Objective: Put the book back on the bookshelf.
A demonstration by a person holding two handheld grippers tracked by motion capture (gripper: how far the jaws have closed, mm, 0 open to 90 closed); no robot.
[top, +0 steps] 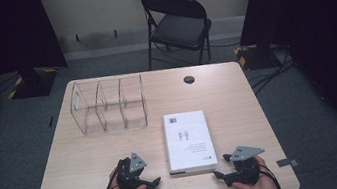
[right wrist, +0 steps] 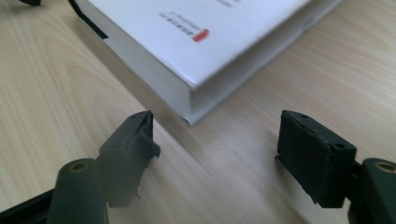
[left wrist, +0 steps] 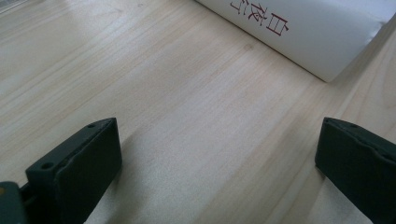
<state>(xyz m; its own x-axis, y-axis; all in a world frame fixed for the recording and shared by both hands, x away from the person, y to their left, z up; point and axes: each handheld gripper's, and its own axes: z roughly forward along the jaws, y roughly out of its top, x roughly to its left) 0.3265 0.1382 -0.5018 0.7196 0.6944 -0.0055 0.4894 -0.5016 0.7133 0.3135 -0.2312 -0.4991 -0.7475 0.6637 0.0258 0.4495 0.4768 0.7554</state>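
White book still flat, nothing gripped yet

White book (top: 189, 141) lies flat on the wooden surface (top: 90, 157), between the left tool (top: 152, 184) and right tool (top: 221, 176), near a clear divider rack (top: 107, 106). Both tools stand spread and hold nothing, so the work looks barely begun: gripping and moving the book remain.

Bare table (top: 238, 99) surrounds the white book (top: 188, 139); the clear organizer (top: 107, 106) blocks the far left.

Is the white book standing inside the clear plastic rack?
No, the white book lies flat on the wooden table, apart from the clear rack, whose slots hold nothing.
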